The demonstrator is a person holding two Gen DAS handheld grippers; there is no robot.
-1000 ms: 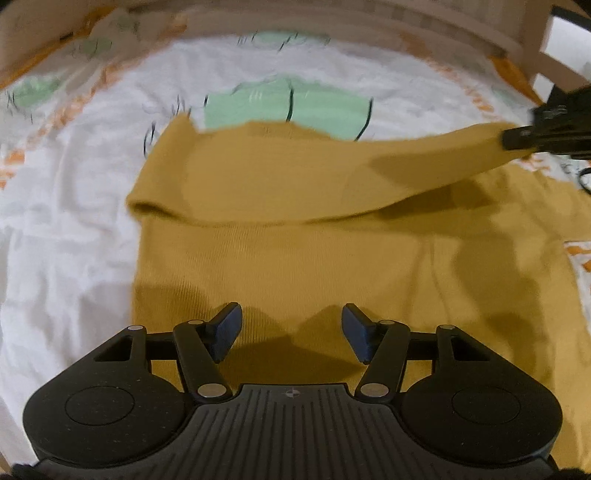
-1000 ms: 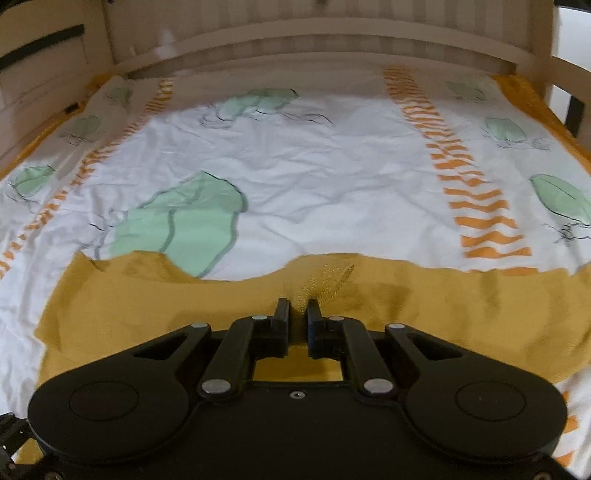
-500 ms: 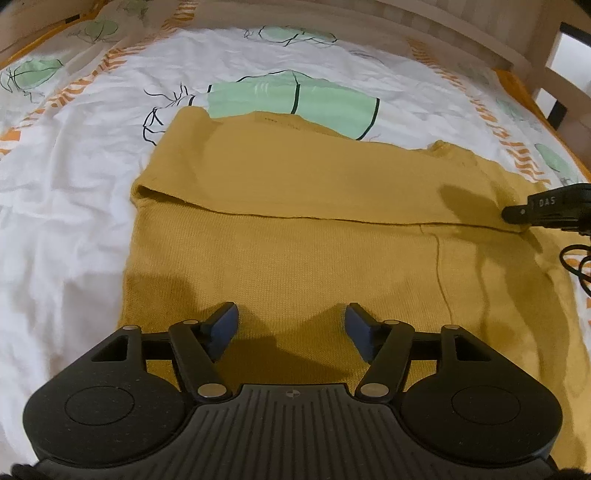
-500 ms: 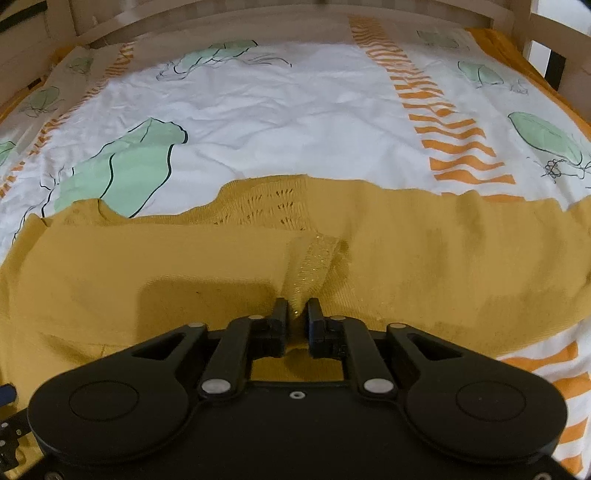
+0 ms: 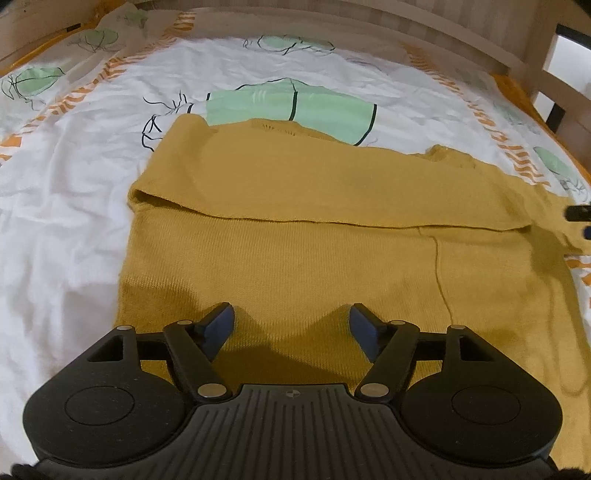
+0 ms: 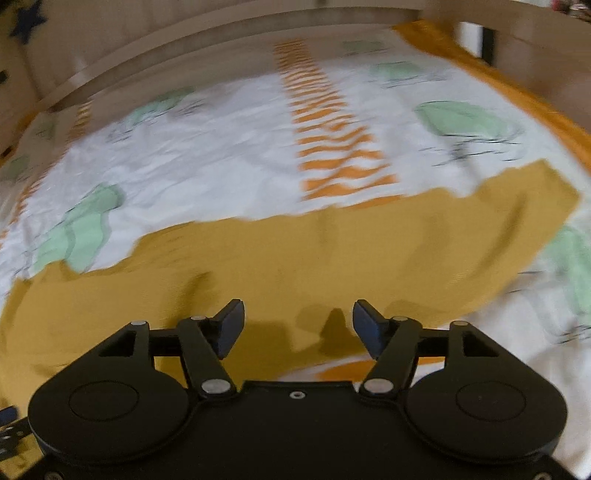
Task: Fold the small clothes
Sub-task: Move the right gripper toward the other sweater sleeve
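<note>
A mustard-yellow knit sweater [image 5: 314, 229] lies flat on the bed sheet [image 5: 66, 221], with one sleeve folded across its upper part. My left gripper [image 5: 291, 325] is open and empty, hovering over the sweater's near hem. My right gripper [image 6: 298, 325] is open and empty above the sweater [image 6: 295, 258], whose right sleeve stretches out to the right; this view is blurred by motion. A tip of the right gripper [image 5: 580, 218] shows at the right edge of the left wrist view.
The sheet [image 6: 221, 147] is white with green leaf prints and orange chevron stripes [image 6: 332, 133]. A wooden bed rail [image 5: 424, 22] runs along the far side, with wooden posts [image 5: 561, 74] at the right.
My right gripper laid the sleeve down across the sweater, opened and let it go, then drew back to the right. My left gripper stayed open over the hem.
</note>
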